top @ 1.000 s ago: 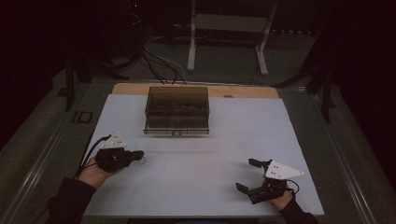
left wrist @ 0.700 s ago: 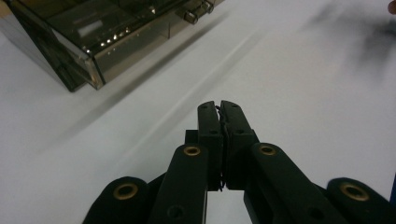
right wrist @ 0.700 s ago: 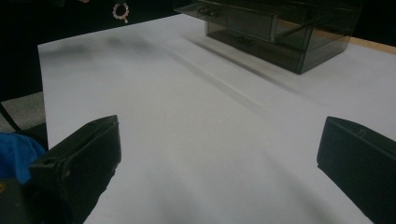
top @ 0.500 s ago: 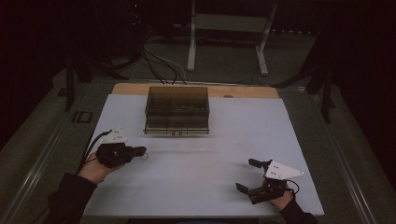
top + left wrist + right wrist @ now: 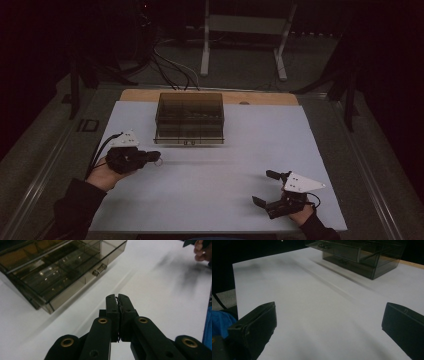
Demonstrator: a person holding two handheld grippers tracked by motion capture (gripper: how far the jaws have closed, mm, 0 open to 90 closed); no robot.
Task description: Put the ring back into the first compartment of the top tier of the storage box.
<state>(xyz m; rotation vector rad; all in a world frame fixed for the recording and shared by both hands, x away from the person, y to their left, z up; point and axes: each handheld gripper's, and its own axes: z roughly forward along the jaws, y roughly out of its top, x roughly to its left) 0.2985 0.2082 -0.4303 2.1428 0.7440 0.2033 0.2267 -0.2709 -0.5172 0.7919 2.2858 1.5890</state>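
Observation:
A smoky see-through drawer box point(image 5: 190, 117) stands at the back middle of the white table sheet point(image 5: 215, 170). My left gripper point(image 5: 152, 158) hovers in front of the box's left corner, pointing right, jaws pressed together. In the left gripper view the shut jaws point(image 5: 117, 296) point past the box point(image 5: 62, 270) and its small metal drawer handle point(image 5: 99, 269); only a thin dark seam runs between the pads. My right gripper point(image 5: 263, 188) rests near the front right, open, with bare sheet between its fingers point(image 5: 329, 312). The box point(image 5: 362, 255) lies far ahead of it.
A wooden table edge point(image 5: 260, 97) shows behind the sheet. Beyond it are cables point(image 5: 170, 70) and a metal stand point(image 5: 240, 45) on the dark floor. Broad bare sheet lies between the two grippers and in front of the box.
My left hand has lifted and drifted farther from the front edge, toward the box. The right gripper and the box have not moved.

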